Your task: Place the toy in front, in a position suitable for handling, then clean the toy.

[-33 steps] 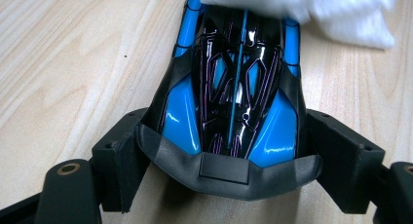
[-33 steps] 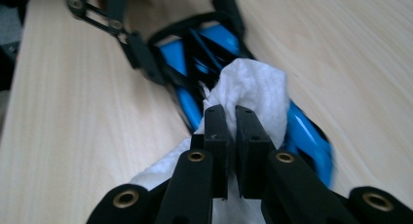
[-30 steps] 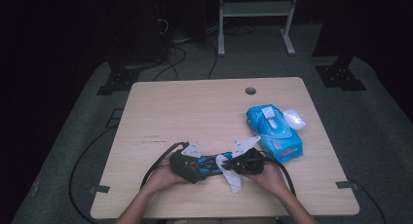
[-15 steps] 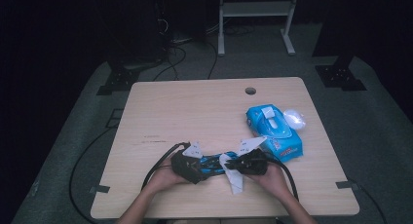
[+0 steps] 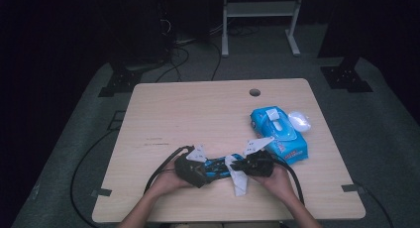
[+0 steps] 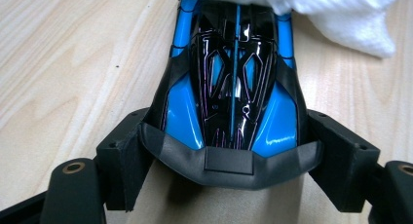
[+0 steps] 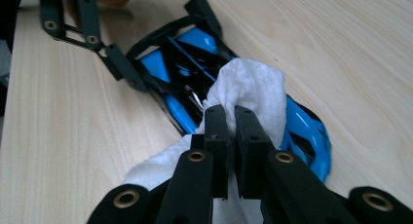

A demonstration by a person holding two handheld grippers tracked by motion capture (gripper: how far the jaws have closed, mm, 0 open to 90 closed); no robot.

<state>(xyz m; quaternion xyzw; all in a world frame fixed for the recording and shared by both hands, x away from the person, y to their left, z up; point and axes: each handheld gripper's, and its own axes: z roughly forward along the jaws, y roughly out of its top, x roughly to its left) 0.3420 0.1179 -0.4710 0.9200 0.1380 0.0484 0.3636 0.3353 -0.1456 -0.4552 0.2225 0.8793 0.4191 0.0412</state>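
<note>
On the wooden surface (image 5: 198, 114), near its front edge, a blue toy car (image 6: 234, 87) is gripped at its tail by the left tongs (image 6: 229, 156), while a white wipe (image 7: 248, 87) is pinched on the car's body in the closed right tongs (image 7: 231, 118).

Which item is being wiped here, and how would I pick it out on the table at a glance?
Start at the light wooden table and go to its near edge, where the two hands meet. Between them lies a toy car, its rear clamped by the left claw while the right claw presses a white wipe on it. Its glossy blue-and-black shell sets it apart from the blue wipes pack.
</note>
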